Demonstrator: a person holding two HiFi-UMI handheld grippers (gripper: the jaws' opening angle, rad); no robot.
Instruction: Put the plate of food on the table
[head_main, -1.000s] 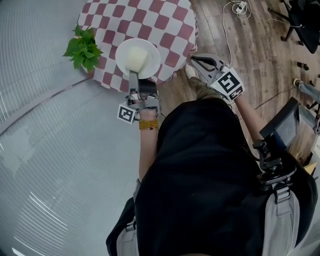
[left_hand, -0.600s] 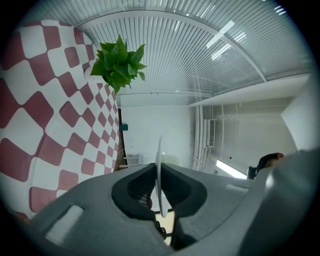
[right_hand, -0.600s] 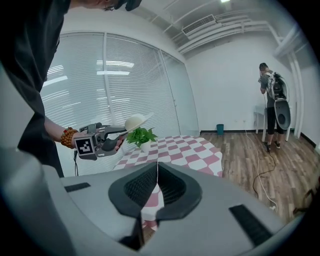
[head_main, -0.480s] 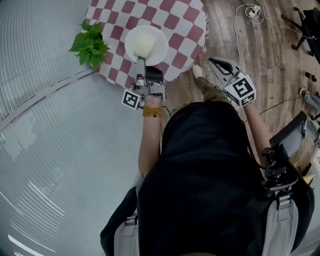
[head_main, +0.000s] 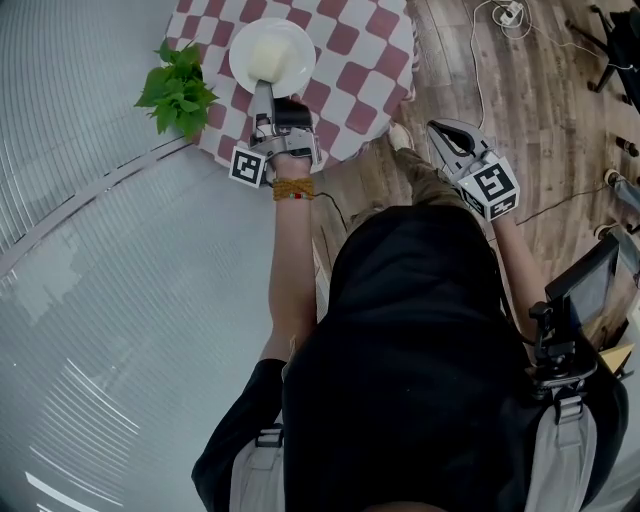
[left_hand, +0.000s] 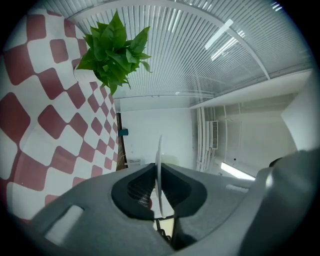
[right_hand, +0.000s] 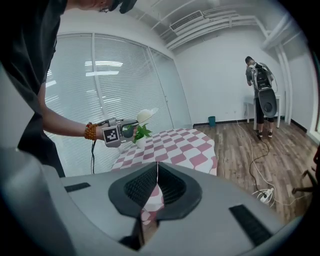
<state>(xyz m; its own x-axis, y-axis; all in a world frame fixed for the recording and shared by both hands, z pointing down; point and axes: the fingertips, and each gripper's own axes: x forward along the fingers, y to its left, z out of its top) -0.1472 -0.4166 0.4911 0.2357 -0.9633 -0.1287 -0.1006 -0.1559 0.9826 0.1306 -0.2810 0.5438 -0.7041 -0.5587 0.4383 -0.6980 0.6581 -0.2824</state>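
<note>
The head view looks steeply down on a round table with red-and-white checked cloth (head_main: 345, 62). The left gripper view skims it closely, facing a leafy green plant (left_hand: 115, 50); the right gripper view sees both from farther off.

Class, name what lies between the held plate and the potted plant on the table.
Only bare red-and-white checked tablecloth. The head view shows it between the plate and the plant.

Plate (head_main: 272, 50) over table (head_main: 350, 70), plant (head_main: 177, 92) to its left, left gripper (head_main: 262, 95) on near rim.
</note>
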